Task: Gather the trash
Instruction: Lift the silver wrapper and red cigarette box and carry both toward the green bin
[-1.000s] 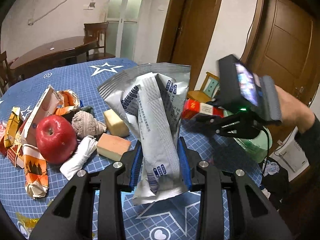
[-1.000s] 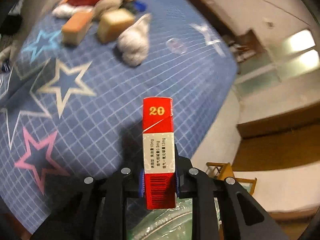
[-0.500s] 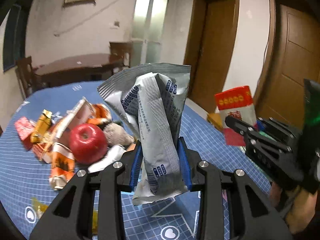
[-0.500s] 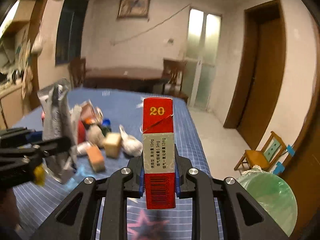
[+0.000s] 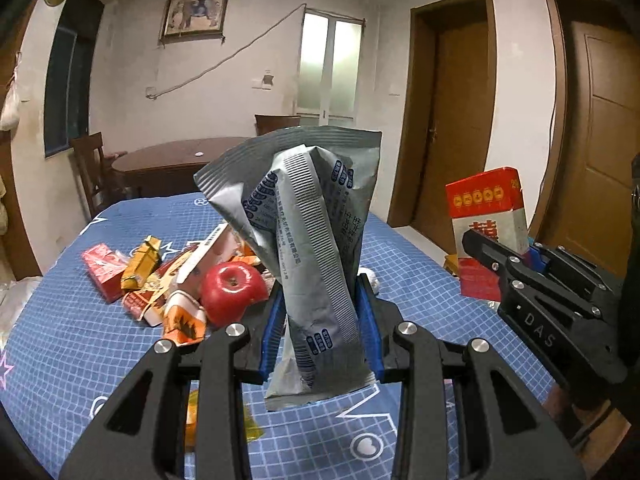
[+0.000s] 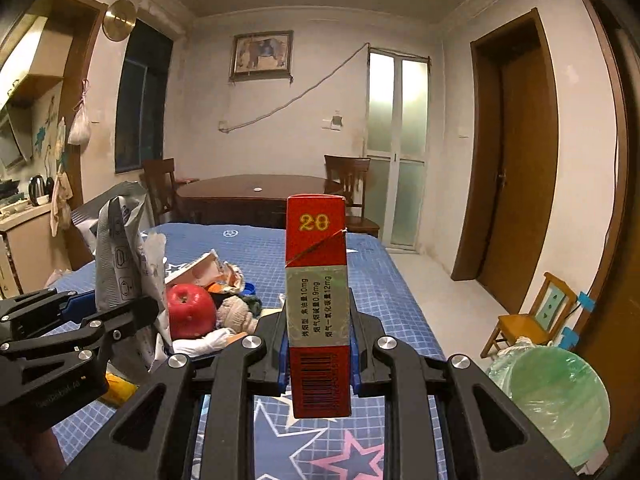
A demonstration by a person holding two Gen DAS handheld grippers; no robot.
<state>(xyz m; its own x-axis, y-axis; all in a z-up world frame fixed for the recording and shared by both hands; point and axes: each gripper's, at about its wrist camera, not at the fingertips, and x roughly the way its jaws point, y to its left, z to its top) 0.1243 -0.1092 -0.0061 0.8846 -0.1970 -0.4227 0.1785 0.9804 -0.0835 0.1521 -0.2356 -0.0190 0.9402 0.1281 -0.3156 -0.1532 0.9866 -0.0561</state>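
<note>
Both jaws are closed on trash: left gripper (image 5: 320, 324) pinches a crumpled silver wrapper (image 5: 308, 240), right gripper (image 6: 318, 344) a red cigarette pack (image 6: 316, 300). The limp wrapper may slip out before reaching the green-lined bin (image 6: 556, 396).

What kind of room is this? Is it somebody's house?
Most likely yes, a lived-in room at home. There is a dark wooden dining table with chairs at the back, a framed picture on the wall, and a kettle on a counter at the left.
</note>
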